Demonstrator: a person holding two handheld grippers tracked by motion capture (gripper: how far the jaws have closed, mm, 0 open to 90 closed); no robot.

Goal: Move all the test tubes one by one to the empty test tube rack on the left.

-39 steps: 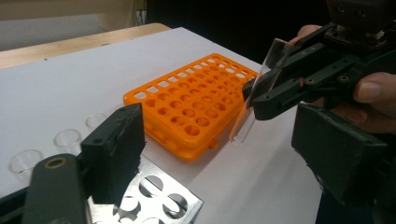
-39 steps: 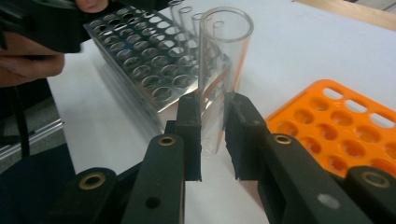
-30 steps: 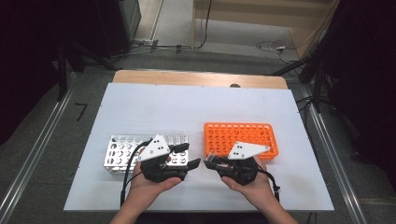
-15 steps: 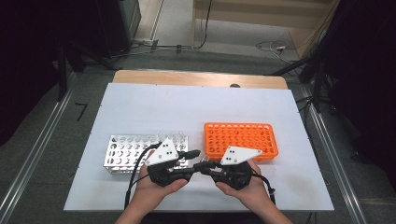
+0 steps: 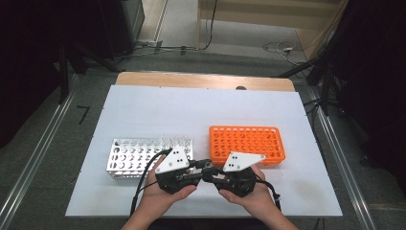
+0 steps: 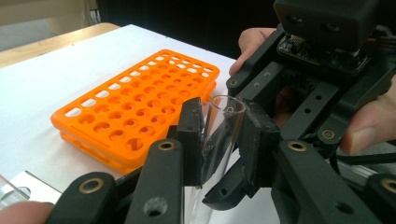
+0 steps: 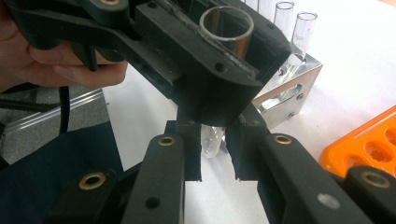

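Observation:
A clear test tube stands upright between the jaws of my left gripper, which is shut on it. In the high view both grippers meet tip to tip near the table's front edge, the left gripper beside the right gripper. In the right gripper view the tube's rounded lower end hangs below the left gripper's body. My right gripper brackets that end closely, with a thin gap still visible, so it is open.
A metal rack with several clear tubes at its right end lies left of the hands. Behind the right hand lies an orange rack with empty holes. White table surface stretches beyond both racks.
The two grippers, a short gap apart one second ago, have closed in and now meet. The right jaws have come around the tube's lower end.

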